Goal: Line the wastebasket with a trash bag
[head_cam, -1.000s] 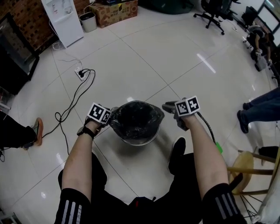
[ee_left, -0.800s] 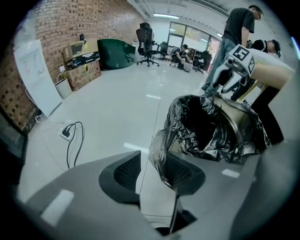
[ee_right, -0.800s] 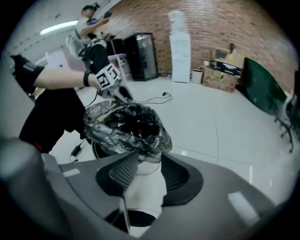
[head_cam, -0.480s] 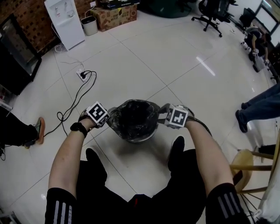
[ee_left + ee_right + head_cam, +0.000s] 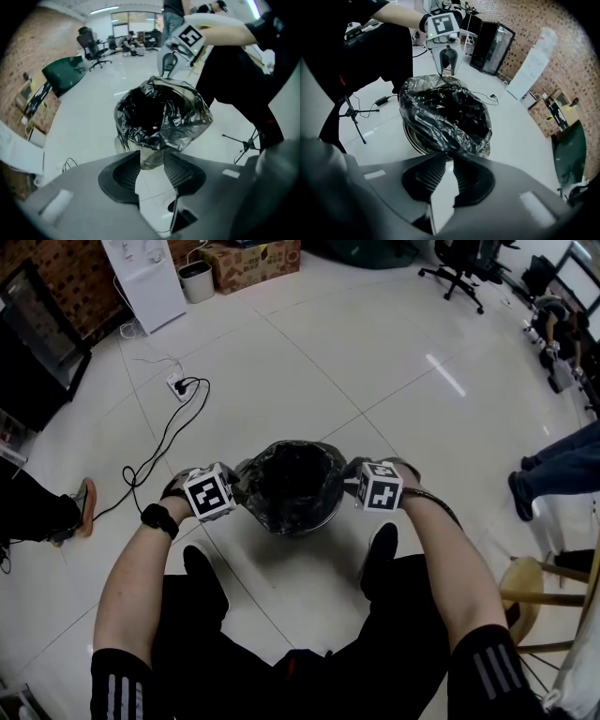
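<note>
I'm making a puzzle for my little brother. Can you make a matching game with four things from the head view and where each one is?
Things:
1. trash bag
2. cardboard box
3. office chair
4. wooden stool

Places in the head view:
A. top edge, toward the right
B. inside the wastebasket, mid-floor
C. right edge, low down
D. top edge, left of middle

Pairs: 1-B, 2-D, 3-A, 4-C

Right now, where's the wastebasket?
Head view, centre: the wastebasket stands on the tiled floor between the left gripper and the right gripper, black trash bag over its rim.
</note>
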Demonstrator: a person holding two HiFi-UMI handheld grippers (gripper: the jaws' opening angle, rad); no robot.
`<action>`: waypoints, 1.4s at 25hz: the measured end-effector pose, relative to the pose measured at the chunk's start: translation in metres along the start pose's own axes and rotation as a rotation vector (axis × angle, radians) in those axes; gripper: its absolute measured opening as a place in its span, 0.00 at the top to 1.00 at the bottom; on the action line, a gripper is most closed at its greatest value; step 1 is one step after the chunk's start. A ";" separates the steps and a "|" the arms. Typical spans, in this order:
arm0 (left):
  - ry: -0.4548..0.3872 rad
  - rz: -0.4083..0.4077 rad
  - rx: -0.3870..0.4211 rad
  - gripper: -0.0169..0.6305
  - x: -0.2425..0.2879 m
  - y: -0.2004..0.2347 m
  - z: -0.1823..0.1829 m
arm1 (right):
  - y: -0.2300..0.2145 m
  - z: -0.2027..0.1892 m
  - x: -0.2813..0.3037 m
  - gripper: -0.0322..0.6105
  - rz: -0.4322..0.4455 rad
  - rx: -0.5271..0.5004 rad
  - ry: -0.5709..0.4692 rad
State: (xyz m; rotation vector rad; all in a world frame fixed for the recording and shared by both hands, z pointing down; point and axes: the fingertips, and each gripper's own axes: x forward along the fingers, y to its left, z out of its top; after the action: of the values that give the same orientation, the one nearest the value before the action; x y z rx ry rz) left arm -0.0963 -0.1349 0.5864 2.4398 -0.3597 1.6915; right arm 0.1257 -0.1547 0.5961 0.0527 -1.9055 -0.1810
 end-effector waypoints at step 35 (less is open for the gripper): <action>0.129 -0.153 0.404 0.97 0.049 -0.105 -0.011 | 0.089 -0.049 0.036 0.94 0.377 0.176 0.079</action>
State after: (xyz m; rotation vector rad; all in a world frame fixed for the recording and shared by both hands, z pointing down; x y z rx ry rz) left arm -0.0603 -0.0368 0.6375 2.5167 0.2014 1.9973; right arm 0.1648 -0.0759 0.6589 -0.1779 -1.8123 0.2411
